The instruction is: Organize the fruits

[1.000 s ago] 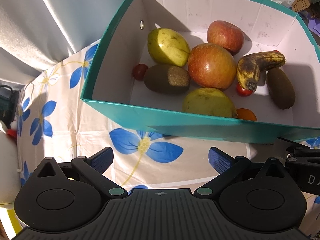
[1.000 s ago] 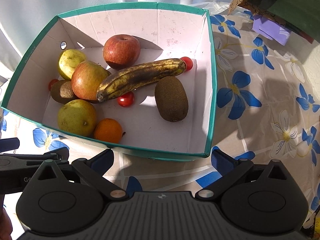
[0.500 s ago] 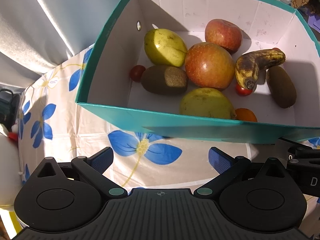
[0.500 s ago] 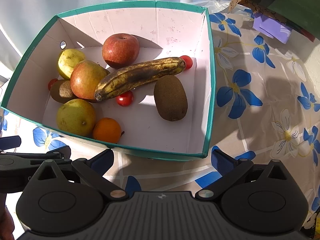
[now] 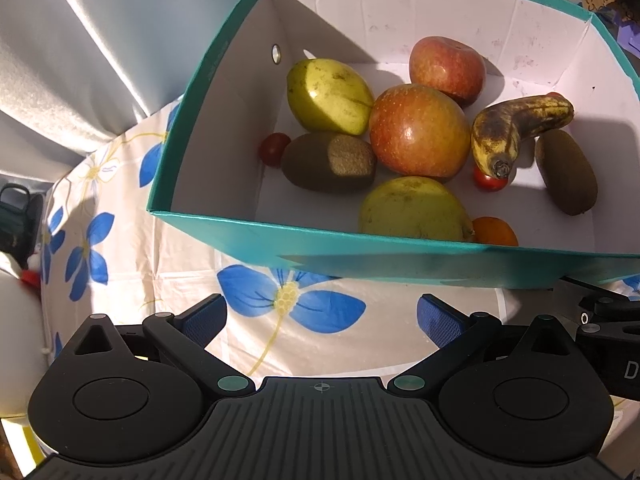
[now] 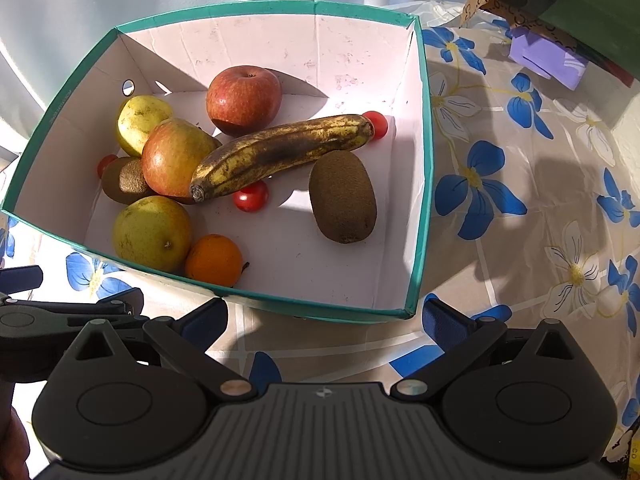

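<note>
Pale curtains [image 5: 100,40] hang behind a sunlit table under a blue-flowered cloth [image 6: 520,208], where the left gripper [image 5: 322,314] and right gripper [image 6: 324,318] both wait spread wide and empty before the teal box [image 6: 424,184] holding the fruits [image 6: 280,148], with dark clutter [image 6: 568,4] far right.

Sunlit floral tablecloth [image 6: 500,184], perhaps curtain [image 5: 100,40] behind

Hard, warm sunlight falls low across both views, casting sharp dark shadows inside the box [image 6: 420,160] and over the cloth [image 6: 520,200]. Glare glints on the apple [image 5: 418,130]. Focus is crisp; fisheye bending curves straight edges near the frame borders.
</note>
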Motion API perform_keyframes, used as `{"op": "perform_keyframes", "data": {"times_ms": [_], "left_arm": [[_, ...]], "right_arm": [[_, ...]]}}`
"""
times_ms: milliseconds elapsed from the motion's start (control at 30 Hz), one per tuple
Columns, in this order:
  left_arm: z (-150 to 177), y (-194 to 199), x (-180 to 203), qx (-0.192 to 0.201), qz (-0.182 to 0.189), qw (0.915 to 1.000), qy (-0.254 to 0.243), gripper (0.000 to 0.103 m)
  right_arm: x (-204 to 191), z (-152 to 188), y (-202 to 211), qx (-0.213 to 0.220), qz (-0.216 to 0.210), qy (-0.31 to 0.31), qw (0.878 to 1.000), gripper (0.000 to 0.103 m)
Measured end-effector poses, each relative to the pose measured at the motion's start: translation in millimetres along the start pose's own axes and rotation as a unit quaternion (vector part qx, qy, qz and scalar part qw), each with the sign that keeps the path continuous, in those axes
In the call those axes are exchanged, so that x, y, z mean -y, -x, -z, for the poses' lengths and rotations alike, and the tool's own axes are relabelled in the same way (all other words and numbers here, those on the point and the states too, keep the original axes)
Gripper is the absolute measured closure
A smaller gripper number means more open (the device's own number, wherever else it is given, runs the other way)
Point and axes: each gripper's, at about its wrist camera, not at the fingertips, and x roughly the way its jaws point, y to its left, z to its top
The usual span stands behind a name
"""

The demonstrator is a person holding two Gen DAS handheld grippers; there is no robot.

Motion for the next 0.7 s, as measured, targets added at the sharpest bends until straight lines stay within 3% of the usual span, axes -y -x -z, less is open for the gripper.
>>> {"op": "perform_keyframes", "data": {"times_ms": [700], "left_arm": [[-1.2, -1.4, 1.4, -0.001, 0.002, 1.0, -0.006, 0.0]], "right_arm": [[1.3, -0.2, -0.9, -0.001, 0.001, 0.003, 1.0, 0.0]]}}
